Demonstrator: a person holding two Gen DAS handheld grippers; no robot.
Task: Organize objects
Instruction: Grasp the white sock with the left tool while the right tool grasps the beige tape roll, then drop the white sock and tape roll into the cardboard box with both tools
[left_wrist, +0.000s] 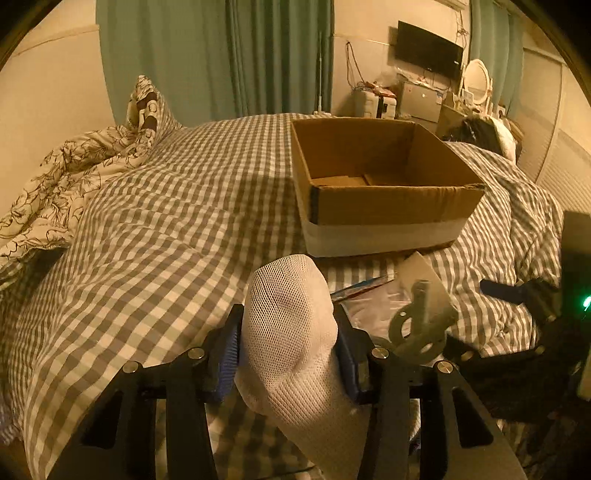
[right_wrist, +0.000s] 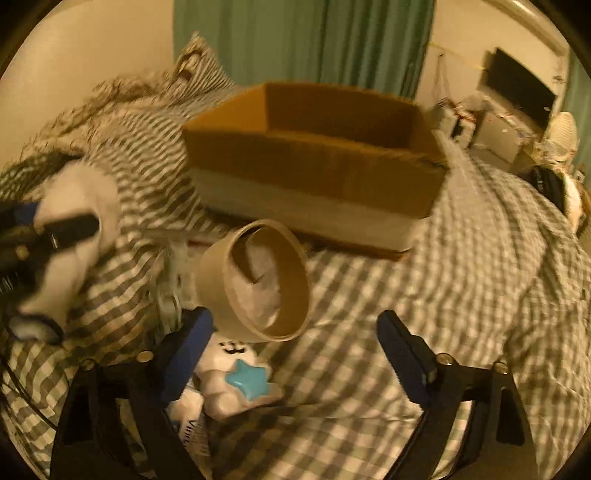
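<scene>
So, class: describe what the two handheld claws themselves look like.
Both the left claw and the right claw have black angular linkage arms with cut-out slots, silver round pivot bolts and blue ribbed pads inside the fingers. No cables or sleeves are visible.

bedding: checked quilt (left_wrist: 166, 221), floral duvet (left_wrist: 74, 166) bunched at left
backdrop: green curtains (left_wrist: 221, 55)
wall: dark TV (left_wrist: 428, 50)

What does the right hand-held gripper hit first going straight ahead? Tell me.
Most likely the round brown cardboard ring, lying on the checked bedspread just ahead of the open right hand-held gripper, slightly left of centre. The open brown cardboard box stands behind it. Depth is uncertain.
</scene>
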